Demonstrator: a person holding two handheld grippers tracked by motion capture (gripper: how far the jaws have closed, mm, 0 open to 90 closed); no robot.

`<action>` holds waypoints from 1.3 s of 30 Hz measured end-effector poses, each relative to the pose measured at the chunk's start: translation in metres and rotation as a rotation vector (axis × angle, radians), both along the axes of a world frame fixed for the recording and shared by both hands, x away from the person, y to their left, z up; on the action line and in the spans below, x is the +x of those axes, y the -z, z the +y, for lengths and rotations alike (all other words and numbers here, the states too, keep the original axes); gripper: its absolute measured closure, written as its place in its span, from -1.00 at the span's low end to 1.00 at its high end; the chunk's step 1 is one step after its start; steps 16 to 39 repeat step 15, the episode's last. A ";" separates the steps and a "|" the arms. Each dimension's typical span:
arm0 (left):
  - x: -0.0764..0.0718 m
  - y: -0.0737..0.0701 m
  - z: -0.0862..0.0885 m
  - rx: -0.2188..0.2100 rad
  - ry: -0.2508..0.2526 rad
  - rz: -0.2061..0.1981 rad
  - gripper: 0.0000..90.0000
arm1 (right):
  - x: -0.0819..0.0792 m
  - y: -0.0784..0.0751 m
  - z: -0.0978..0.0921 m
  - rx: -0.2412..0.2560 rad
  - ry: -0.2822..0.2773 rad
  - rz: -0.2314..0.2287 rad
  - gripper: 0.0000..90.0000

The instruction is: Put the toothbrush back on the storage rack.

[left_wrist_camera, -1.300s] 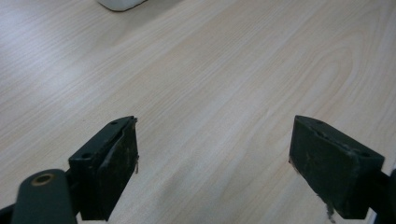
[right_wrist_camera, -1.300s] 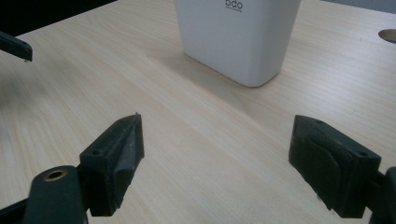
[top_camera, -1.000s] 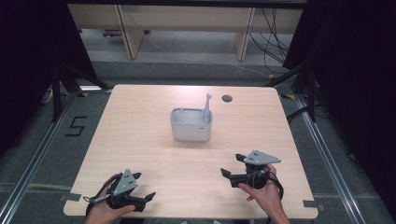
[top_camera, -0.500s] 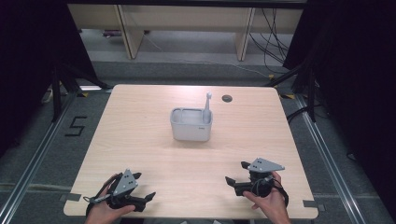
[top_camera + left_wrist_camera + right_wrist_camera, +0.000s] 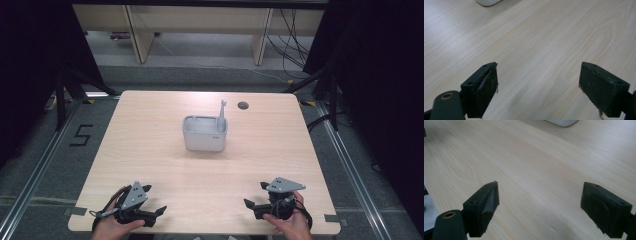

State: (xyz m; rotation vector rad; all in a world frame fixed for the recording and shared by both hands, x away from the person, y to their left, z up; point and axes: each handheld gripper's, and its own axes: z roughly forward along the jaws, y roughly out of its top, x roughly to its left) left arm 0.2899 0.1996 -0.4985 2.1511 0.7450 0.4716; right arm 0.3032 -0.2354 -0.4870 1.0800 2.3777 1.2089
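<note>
A white rectangular tub stands at the middle of the wooden table, and a grey stick-like tool stands upright in its right end. My left gripper rests near the table's front left edge, held by a hand, jaws wide apart and empty. My right gripper sits near the front right edge, also open and empty. In the left gripper view the left gripper frames bare wood, with the tub's corner at the top. In the right gripper view the right gripper frames bare wood below the tub's edge.
A dark round hole lies in the tabletop behind the tub. Beyond the far edge stand wooden shelf legs and loose cables on the floor. A taped "5" marks the floor at left.
My right gripper has drawn back toward the front edge and a little to the right. The left gripper, the tub and the tool have stayed where they were.
</note>
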 end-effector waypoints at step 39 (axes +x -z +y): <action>-0.001 0.000 0.000 -0.003 -0.012 -0.007 -0.66 | -0.003 0.001 -0.002 -0.018 0.001 0.009 -0.64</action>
